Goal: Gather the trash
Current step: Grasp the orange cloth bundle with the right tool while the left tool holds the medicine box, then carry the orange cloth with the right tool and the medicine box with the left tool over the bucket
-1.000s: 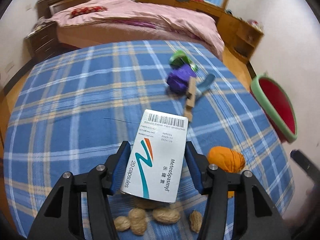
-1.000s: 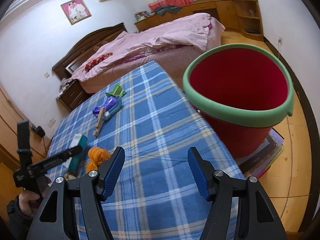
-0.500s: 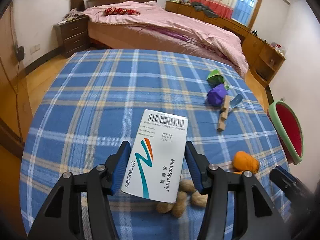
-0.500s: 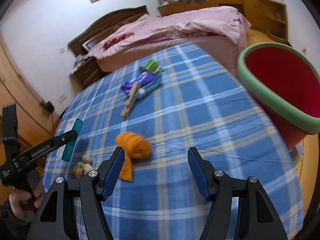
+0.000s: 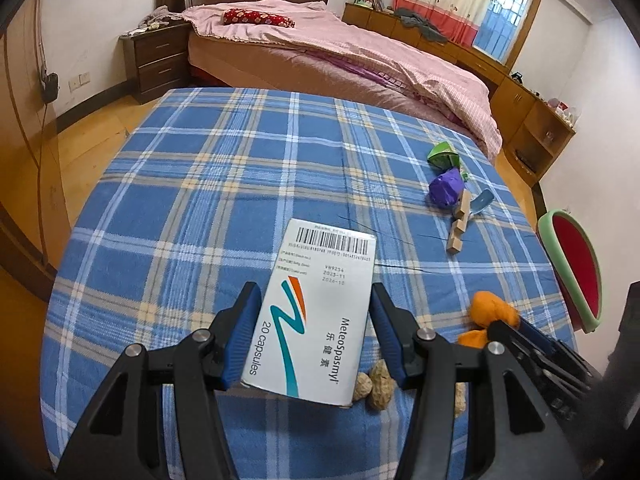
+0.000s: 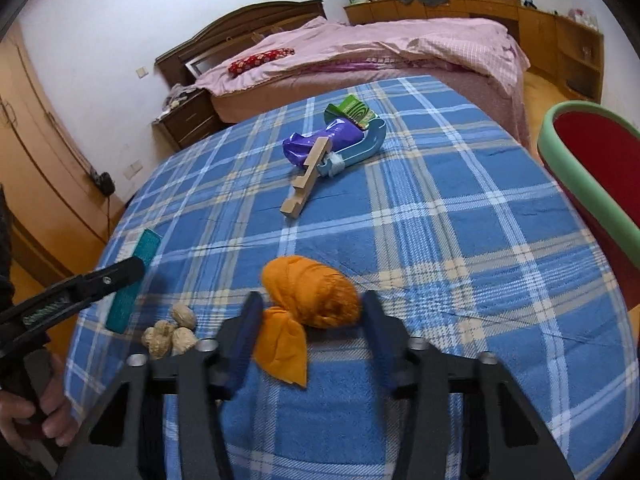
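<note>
My left gripper (image 5: 312, 332) is shut on a white medicine box (image 5: 316, 308) and holds it above the blue plaid table (image 5: 224, 184); the box also shows edge-on in the right wrist view (image 6: 134, 280). My right gripper (image 6: 306, 332) is open, its fingers on either side of an orange cloth bundle (image 6: 312, 296), which also shows in the left wrist view (image 5: 490, 314). Several peanuts (image 6: 172, 336) lie left of the bundle. The red bin with a green rim (image 6: 592, 184) stands off the table's right edge.
A purple wrapper (image 6: 320, 142), a green packet (image 6: 352, 110), a blue plastic scoop (image 6: 360, 152) and a wooden piece (image 6: 306, 178) lie together at the far side of the table. A bed (image 5: 340, 48) and nightstand (image 5: 156, 60) stand beyond.
My right gripper has swung left from the bin and closed in over the orange bundle. My left gripper has lifted and pulled back with the box.
</note>
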The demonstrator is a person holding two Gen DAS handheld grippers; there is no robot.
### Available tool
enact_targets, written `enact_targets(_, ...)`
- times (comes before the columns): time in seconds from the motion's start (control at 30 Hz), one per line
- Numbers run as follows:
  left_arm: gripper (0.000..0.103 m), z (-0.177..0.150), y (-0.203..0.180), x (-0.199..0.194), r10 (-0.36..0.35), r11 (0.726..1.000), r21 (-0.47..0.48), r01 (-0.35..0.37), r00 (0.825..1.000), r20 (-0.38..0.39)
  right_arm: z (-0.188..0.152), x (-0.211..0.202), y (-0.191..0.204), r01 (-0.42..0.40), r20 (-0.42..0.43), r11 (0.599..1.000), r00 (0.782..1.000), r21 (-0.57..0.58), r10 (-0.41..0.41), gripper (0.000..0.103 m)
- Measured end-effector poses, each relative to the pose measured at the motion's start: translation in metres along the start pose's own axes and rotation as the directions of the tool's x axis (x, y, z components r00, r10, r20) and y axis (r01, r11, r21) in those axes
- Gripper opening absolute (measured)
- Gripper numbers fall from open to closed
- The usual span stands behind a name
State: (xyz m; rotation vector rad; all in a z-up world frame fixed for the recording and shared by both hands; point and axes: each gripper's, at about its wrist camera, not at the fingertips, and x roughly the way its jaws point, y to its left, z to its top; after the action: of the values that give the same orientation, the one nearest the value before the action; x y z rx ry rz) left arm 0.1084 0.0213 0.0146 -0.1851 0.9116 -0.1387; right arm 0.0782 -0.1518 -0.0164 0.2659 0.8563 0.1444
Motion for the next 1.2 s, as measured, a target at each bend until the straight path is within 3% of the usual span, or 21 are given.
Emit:
enact_targets(0.27,0.056,-0.006,-0.015,-0.018,-0.021,0.999,0.032,0.020,0.999,0.029,-0.006,-0.009,-0.009,-0.033,0.018,0.998,0.999,0.044,0.033,0.026)
enact_targets(0.57,0.056,-0.007,-0.049,-0.044,-0.102,0.991,0.095,0.097,0.993,0.052,-0.004,-0.070,-0.028,-0.040,0.154,0.994,0.988,0.098,0.024,0.025)
enact_targets(0.8,0.056,-0.001,-0.091,-0.064,-0.180,0.972,0.165,0.168,0.982,0.058,0.000,-0.118,-0.052,-0.030,0.260,0.988,0.966,0.149,-0.010,0.025)
enact_targets(0.97,0.056,0.006,-0.125,-0.069,-0.234,0.952,0.215,0.220,0.971,0.043,0.003,-0.143,-0.072,-0.004,0.307,0.982,0.950,0.187,-0.055,0.025)
enact_targets(1.2,0.056,0.009,-0.166,-0.070,-0.247,0.933,0.281,0.224,0.968,0.050,0.001,-0.160,-0.102,0.026,0.337,0.970,0.935,0.242,-0.109,0.025)
